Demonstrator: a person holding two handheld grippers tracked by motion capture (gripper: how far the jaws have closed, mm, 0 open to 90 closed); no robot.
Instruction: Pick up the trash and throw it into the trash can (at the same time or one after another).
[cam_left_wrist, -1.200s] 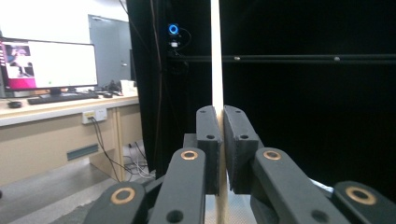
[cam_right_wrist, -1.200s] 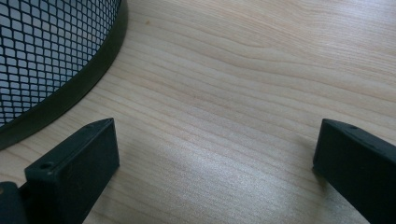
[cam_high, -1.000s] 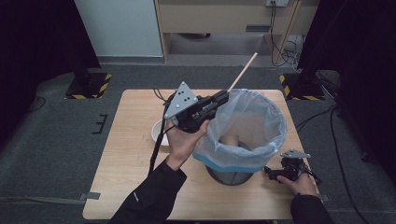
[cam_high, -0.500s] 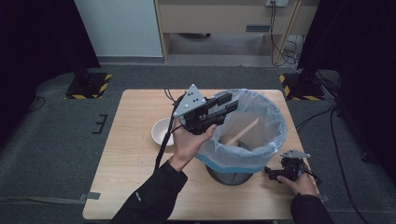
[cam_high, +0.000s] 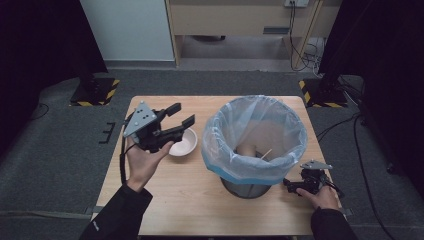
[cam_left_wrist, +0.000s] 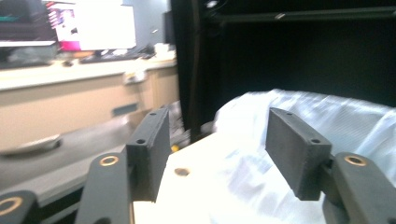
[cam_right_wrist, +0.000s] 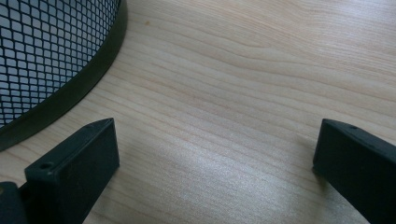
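Left tool (cam_high: 179, 119), spread empty, hovers left of the lined bin (cam_high: 255, 145) holding the stick (cam_high: 264, 154).

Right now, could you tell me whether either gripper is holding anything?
Nothing is held: the left gripper and the right gripper both have open, empty jaws.

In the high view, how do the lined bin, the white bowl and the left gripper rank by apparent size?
1. Lined bin, clearly largest.
2. Left gripper.
3. White bowl, partly hidden by that gripper.
The gripper is held above the table, nearer the camera, so ranks two and three are unsure.
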